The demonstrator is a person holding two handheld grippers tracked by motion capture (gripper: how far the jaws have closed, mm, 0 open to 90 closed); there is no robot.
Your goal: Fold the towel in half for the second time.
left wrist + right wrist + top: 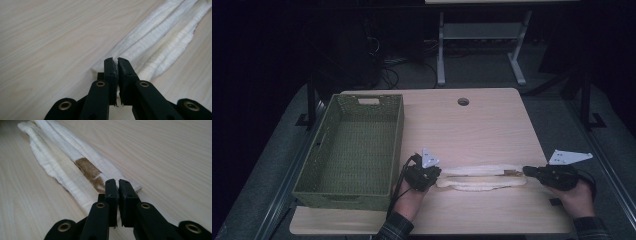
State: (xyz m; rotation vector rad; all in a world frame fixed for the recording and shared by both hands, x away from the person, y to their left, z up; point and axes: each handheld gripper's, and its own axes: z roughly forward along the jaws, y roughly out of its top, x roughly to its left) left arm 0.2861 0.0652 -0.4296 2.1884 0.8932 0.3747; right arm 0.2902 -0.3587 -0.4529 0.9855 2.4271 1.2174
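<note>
A dark room surrounds the pale wooden table. Near its front edge lies a long white ribbed cloth with a brown patch, bunched into a narrow strip. The left gripper and right gripper each pinch one end. Judging by this, folding is part-done; the empty green woven basket waits at the left edge.

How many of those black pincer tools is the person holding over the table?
2. The left gripper is at the left end of the white cloth, beside the green basket. The right gripper is at the cloth's right end.
</note>
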